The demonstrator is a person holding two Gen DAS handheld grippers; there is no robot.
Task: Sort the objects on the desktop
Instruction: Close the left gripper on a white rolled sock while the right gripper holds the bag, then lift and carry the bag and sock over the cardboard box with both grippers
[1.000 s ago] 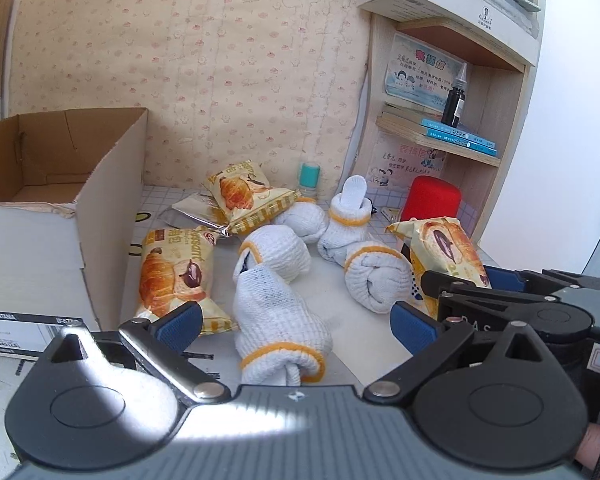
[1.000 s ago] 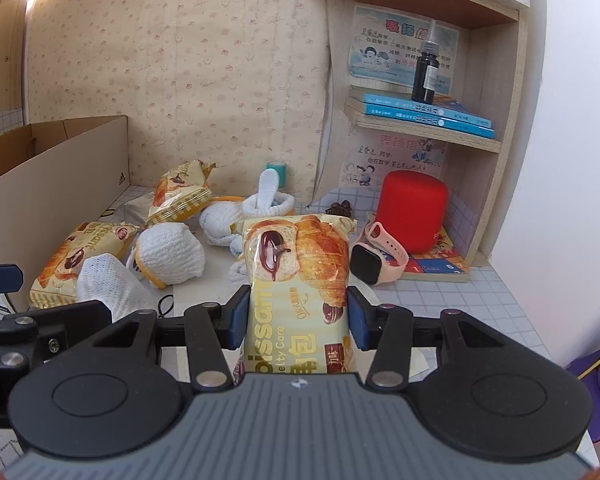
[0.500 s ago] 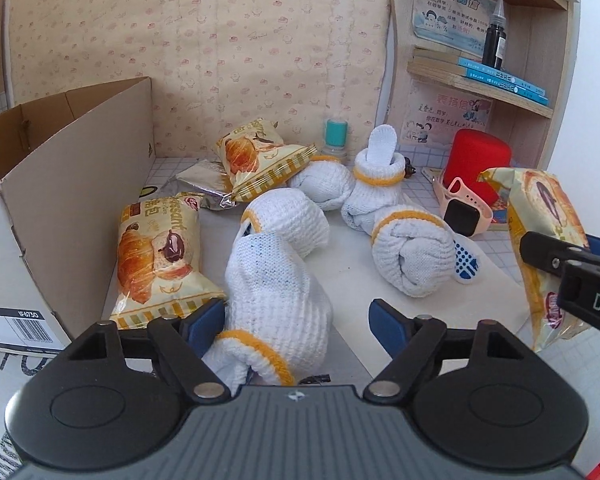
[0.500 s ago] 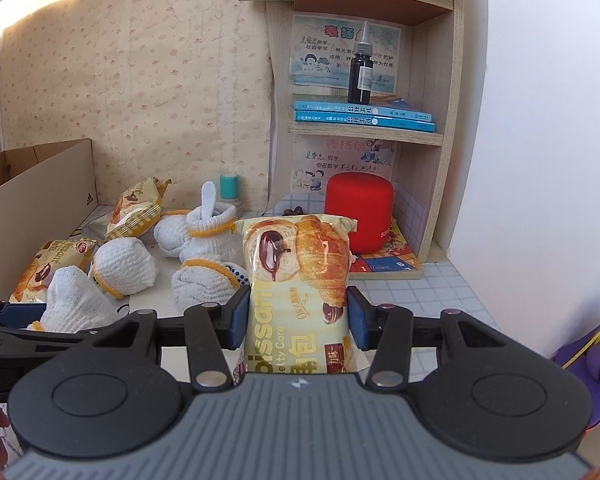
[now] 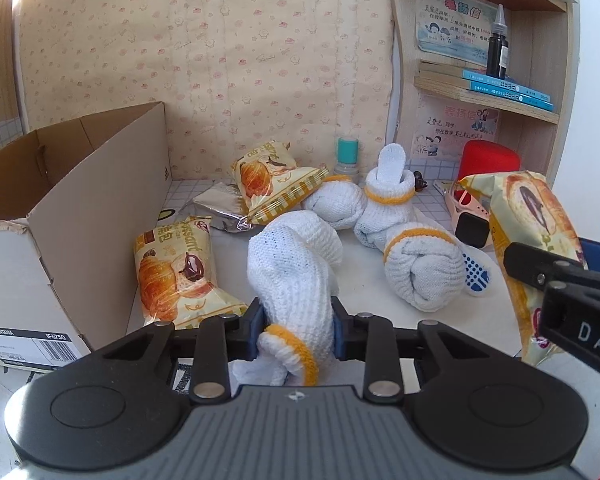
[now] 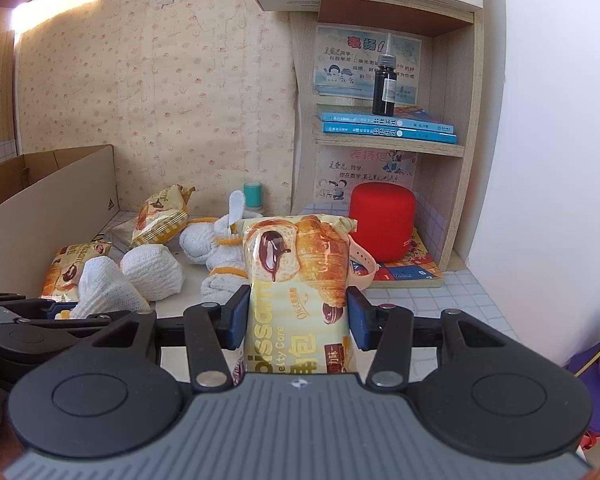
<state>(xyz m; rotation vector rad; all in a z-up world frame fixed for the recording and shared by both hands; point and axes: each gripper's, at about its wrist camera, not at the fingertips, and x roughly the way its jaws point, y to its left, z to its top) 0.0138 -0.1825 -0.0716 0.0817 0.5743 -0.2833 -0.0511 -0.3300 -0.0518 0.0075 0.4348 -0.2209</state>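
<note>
My left gripper [image 5: 296, 328] is shut on a rolled white sock with a yellow band [image 5: 292, 280] at the near edge of the table. My right gripper [image 6: 296, 318] is shut on a croissant snack packet [image 6: 300, 280] and holds it upright above the table; the packet also shows at the right of the left wrist view [image 5: 528, 232]. Several more rolled white socks [image 5: 420, 268] lie in the middle. Two other croissant packets [image 5: 176, 276] [image 5: 272, 180] lie left and behind.
An open cardboard box [image 5: 80, 200] stands at the left. A wooden shelf [image 6: 388, 140] with blue books and a dark bottle stands at the back right, with a red cylinder [image 6: 382, 224] and a pink smartwatch [image 5: 470, 216] before it. A teal-capped bottle [image 5: 348, 156] stands by the wall.
My left gripper has moved forward over the near sock and shut on it. My right gripper has risen and drawn back, still holding the croissant packet.
</note>
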